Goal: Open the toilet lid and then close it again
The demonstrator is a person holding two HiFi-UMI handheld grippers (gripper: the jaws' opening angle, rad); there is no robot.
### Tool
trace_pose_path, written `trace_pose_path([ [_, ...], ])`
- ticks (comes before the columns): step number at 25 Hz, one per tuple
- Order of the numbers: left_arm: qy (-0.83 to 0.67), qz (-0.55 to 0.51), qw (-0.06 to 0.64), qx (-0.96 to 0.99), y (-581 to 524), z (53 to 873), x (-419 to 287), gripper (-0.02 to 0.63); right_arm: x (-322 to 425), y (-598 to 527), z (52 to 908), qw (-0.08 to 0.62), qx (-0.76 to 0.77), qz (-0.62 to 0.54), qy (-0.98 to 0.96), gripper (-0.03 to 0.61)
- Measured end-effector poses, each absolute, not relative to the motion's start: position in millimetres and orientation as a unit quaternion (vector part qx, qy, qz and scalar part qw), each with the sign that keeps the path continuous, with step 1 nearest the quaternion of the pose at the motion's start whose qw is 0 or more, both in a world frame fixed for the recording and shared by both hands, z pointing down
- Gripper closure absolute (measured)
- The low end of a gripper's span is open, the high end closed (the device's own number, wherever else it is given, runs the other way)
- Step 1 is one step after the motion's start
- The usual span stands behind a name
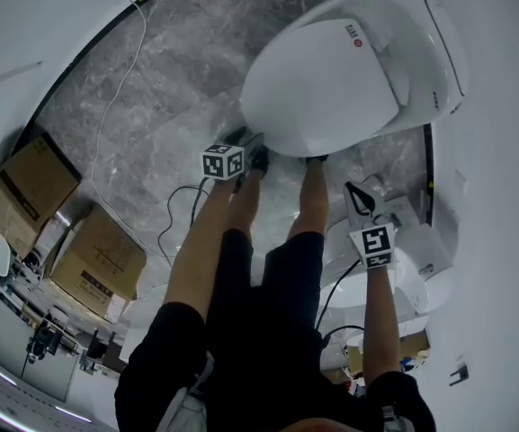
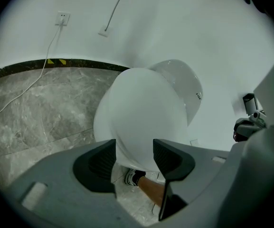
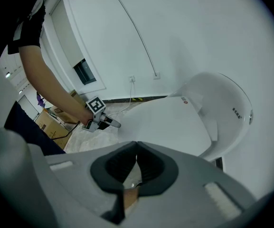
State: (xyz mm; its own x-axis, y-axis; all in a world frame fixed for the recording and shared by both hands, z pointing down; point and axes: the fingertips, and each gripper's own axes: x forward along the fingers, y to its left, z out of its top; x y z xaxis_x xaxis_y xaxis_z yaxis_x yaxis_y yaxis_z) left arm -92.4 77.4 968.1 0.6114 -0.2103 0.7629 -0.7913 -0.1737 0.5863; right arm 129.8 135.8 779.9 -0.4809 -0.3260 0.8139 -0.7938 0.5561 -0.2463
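Glossy white plastic toilet lid (image 1: 331, 79) looks light but slick, so I'd hook its near rim with my spread left gripper (image 1: 257, 157), right gripper (image 1: 353, 193) pressed together.

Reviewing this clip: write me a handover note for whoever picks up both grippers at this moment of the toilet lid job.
Left gripper: open, nothing clamped, pointing at the front edge of the toilet lid; whether it touches the lid is unclear.
Right gripper: shut, empty, held off to the toilet's side, clear of the lid.
Toilet lid: down, closed.
Done: these views cannot settle whether the lid has already been raised and lowered.
Left: if it has not, probably catch the front edge with the left gripper, lift the lid fully, then lower it.
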Motion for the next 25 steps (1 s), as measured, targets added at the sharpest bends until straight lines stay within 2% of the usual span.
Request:
trace_pose_path([
  [9,-0.337,0.233,0.573,0.71,73,969,-84,0.374,122,140,786,0.375,0.338,0.321,-0.802,0.575],
  [20,-0.355,0.129,0.618,0.689,69,945,-89,0.362,108,144,779,0.368,0.334,0.323,-0.805,0.574],
  [25,-0.344,0.087,0.628,0.693,69,914,-95,0.41,95,142,766,0.364,0.33,0.32,-0.81,0.575],
])
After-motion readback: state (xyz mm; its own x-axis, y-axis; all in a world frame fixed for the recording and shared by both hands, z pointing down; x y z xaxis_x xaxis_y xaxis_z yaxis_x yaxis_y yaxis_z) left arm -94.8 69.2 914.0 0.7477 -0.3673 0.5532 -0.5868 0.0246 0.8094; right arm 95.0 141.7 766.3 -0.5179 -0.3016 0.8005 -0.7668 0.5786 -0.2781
